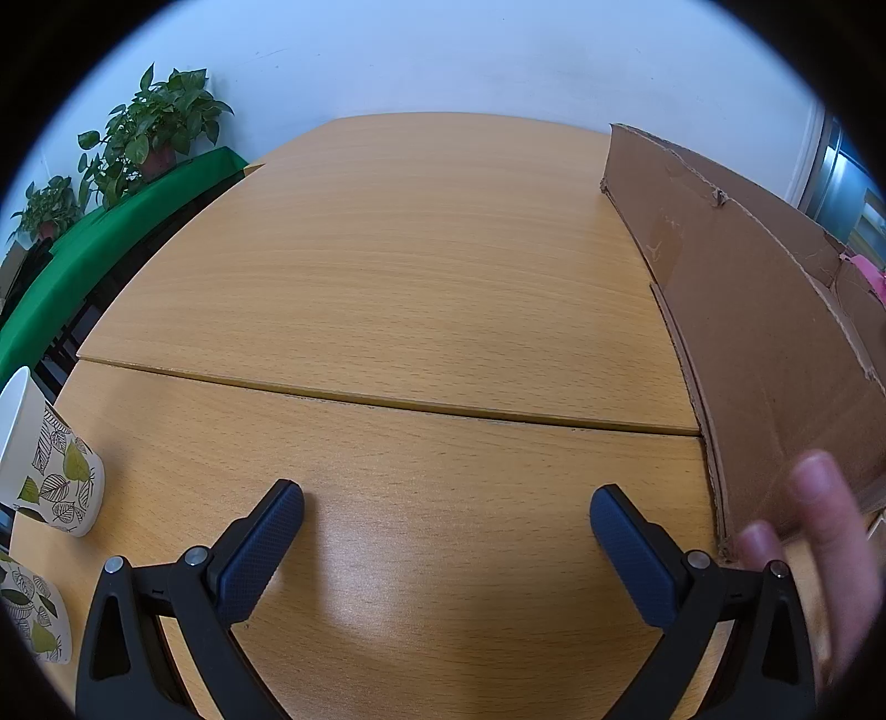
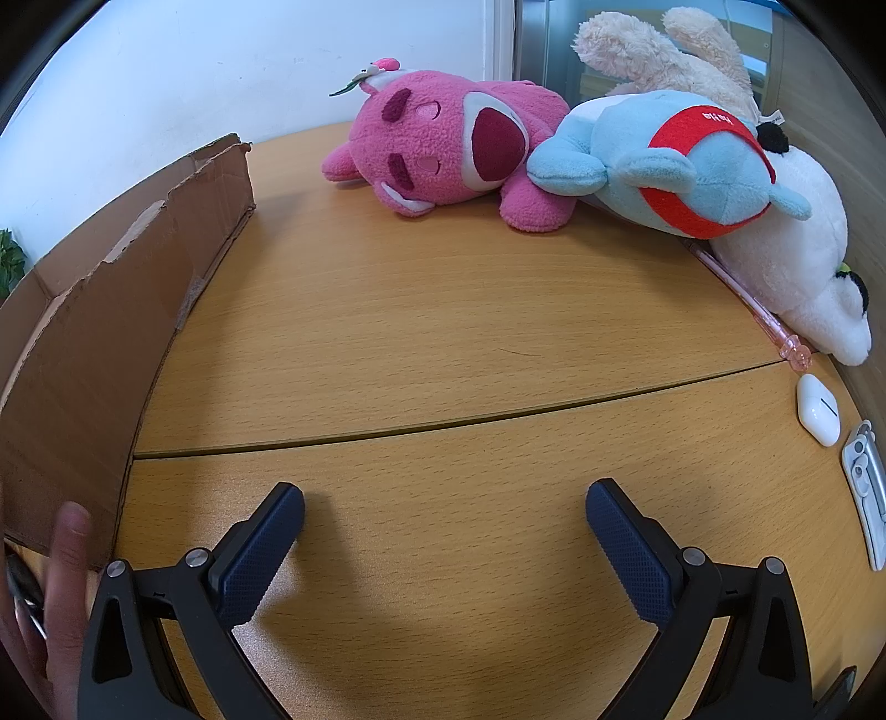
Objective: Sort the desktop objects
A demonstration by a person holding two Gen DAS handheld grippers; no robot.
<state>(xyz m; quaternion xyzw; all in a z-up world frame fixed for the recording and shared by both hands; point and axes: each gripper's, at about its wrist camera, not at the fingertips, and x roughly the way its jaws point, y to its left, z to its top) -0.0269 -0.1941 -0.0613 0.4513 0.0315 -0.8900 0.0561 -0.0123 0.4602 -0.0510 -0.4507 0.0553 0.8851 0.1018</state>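
Observation:
My left gripper [image 1: 446,512] is open and empty above the wooden table [image 1: 387,266]. An open cardboard box [image 1: 764,310] stands to its right. Two leaf-patterned cups [image 1: 52,476] stand at its left. My right gripper [image 2: 443,512] is open and empty above the table. The same box [image 2: 105,321] is at its left. Far ahead lie a pink plush [image 2: 448,144], a blue plush with a red band [image 2: 670,166], a white plush [image 2: 803,266] and a cream plush [image 2: 664,44]. A pink pen [image 2: 758,304], a white earbud case [image 2: 818,409] and a grey-white item [image 2: 869,487] lie at right.
Potted plants [image 1: 149,127] stand on a green-covered table [image 1: 99,249] at far left. A seam [image 1: 387,399] crosses the tabletop. A white wall lies behind. A person's fingers [image 1: 814,548] show at the right edge of the left wrist view and at the left edge of the right wrist view [image 2: 61,581].

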